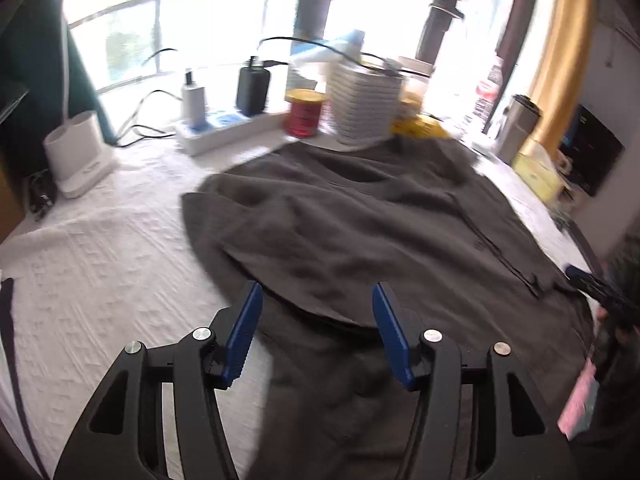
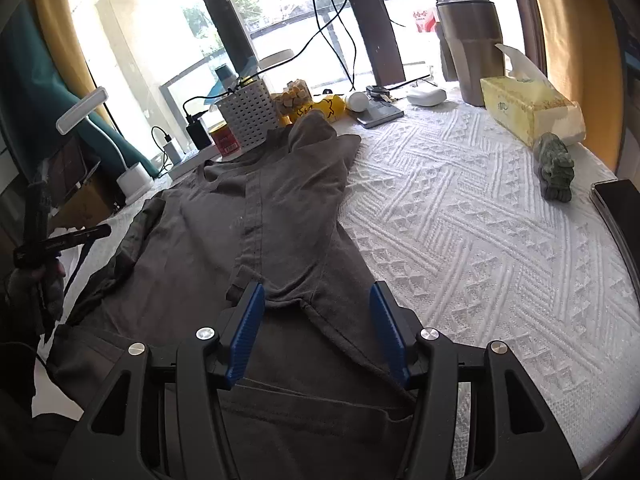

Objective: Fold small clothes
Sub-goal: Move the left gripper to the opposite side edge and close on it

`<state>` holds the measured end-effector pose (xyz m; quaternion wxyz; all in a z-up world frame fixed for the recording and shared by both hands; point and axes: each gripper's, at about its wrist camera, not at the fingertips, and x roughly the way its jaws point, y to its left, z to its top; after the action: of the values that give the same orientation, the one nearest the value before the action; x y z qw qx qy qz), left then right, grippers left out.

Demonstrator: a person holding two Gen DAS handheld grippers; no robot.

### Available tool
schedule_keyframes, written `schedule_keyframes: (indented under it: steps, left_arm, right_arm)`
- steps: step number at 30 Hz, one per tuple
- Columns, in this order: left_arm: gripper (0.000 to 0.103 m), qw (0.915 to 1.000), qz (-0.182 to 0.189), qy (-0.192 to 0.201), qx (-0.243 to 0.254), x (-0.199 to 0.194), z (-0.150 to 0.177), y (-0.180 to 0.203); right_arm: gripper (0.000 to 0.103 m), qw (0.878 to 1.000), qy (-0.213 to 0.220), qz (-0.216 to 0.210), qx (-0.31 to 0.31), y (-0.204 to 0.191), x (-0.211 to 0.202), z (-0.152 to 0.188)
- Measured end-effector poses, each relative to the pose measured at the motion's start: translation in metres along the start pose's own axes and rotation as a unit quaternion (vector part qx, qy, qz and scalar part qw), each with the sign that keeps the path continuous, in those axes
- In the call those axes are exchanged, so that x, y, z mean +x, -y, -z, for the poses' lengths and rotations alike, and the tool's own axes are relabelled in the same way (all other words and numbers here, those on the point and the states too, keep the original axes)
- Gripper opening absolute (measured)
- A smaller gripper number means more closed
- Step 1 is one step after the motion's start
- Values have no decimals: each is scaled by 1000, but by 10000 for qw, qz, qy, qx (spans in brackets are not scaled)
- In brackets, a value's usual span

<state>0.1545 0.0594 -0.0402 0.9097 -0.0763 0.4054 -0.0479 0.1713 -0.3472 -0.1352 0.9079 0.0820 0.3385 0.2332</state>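
In the left wrist view, the left tongs (image 1: 318, 312) are spread wide with nothing between the blue pads, held just above the near part of a dark grey shirt (image 1: 360, 220). The shirt lies spread out on a desk covered by a white textured cloth (image 1: 100, 264), one side folded over toward the middle. Beyond the shirt, along the window, stand a white ribbed basket (image 1: 366, 108), a red can (image 1: 304, 114), a white power strip (image 1: 228, 128) with chargers plugged in, and a white lamp base (image 1: 78, 156). At the right edge the right tongs (image 1: 592, 280) show only in part and blurred.

In the right wrist view, the right tongs (image 2: 316, 314) are also spread apart and hold nothing, over the bottom part of the shirt (image 2: 248, 216), near a folded edge. The shirt runs away from the camera toward the basket (image 2: 250, 114), with its button strip down the middle. To the right, on the bare white cloth (image 2: 480, 240), sit a yellow tissue box (image 2: 528, 108), a metal travel mug (image 2: 472, 44) and a small green figure (image 2: 556, 168). At the left edge the left tongs (image 2: 44, 236) appear, too indistinct to tell their opening from here.
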Motion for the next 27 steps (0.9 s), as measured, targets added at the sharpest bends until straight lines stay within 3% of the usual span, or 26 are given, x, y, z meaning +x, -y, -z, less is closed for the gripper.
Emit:
schedule_keyframes:
  steps: [5, 9, 16, 22, 25, 27]
  left_arm:
    - [57, 9998, -162, -15, -84, 21, -17, -17]
    - [57, 9996, -242, -117, -18, 41, -28, -26]
    - [57, 9988, -435, -224, -61, 63, -39, -41]
    - [56, 9986, 14, -529, 4, 77, -39, -38]
    - [18, 9981, 103, -564, 207, 76, -40, -26]
    - [10, 9980, 190, -485, 358, 72, -43, -16]
  right_arm:
    - [58, 9998, 67, 127, -101, 5, -1, -6]
    - [58, 9969, 48, 628, -465, 7, 9, -20]
    - [58, 9956, 89, 725, -581, 10, 24, -43]
    - [58, 9973, -31, 627, -372, 15, 35, -51]
    - [58, 9975, -86, 633, -307, 17, 37, -51]
    - [58, 9977, -114, 623, -249, 20, 38, -51]
